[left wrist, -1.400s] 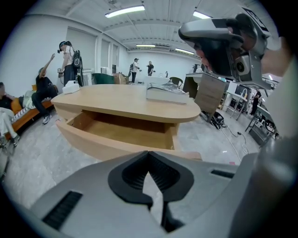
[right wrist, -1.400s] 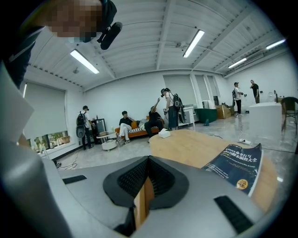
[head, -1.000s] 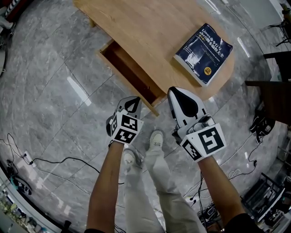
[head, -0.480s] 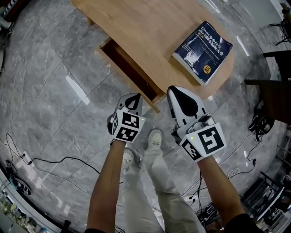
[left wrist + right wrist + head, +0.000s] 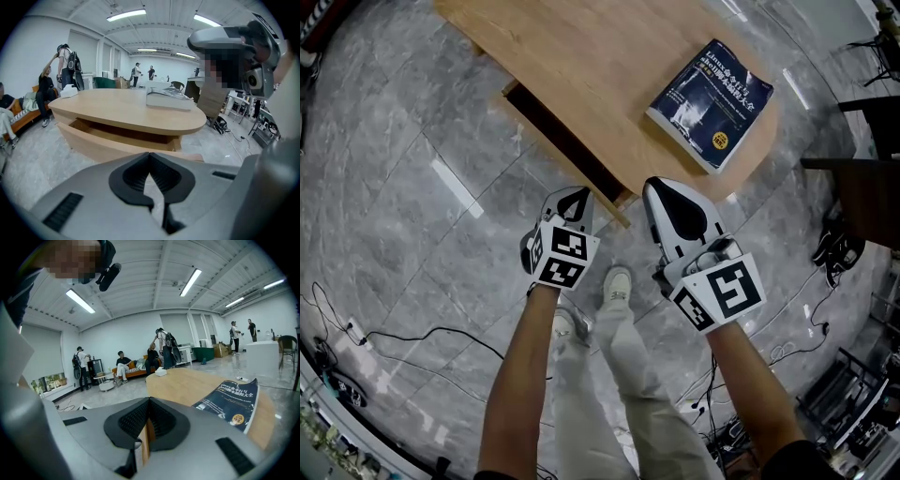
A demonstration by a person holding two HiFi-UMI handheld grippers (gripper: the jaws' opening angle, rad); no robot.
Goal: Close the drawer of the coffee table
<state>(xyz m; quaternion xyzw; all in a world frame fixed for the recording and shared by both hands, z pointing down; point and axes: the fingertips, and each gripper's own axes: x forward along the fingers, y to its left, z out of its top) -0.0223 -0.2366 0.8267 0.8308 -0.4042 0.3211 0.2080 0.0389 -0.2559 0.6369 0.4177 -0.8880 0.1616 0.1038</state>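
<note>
The wooden coffee table (image 5: 600,84) fills the top of the head view, and its drawer (image 5: 555,139) stands out a little on the near side, showing a narrow dark gap. My left gripper (image 5: 573,194) is shut with nothing in it, its tip against the drawer front near the right end. In the left gripper view the drawer front (image 5: 93,143) lies just beyond the closed left gripper (image 5: 149,157). My right gripper (image 5: 656,185) is shut and empty, held beside the table's near edge. The right gripper view shows the right gripper (image 5: 149,401) with the tabletop (image 5: 187,380) beyond it.
A dark blue book (image 5: 711,92) lies on the table's right end. My feet (image 5: 619,286) stand close below the drawer. Cables (image 5: 422,333) run over the grey floor at the left, and dark furniture (image 5: 862,197) stands at the right. Several people are far back in the room.
The drawer has slid further into the table, so its dark opening is narrower. My left gripper has moved forward with the drawer front. The right gripper has barely moved.
</note>
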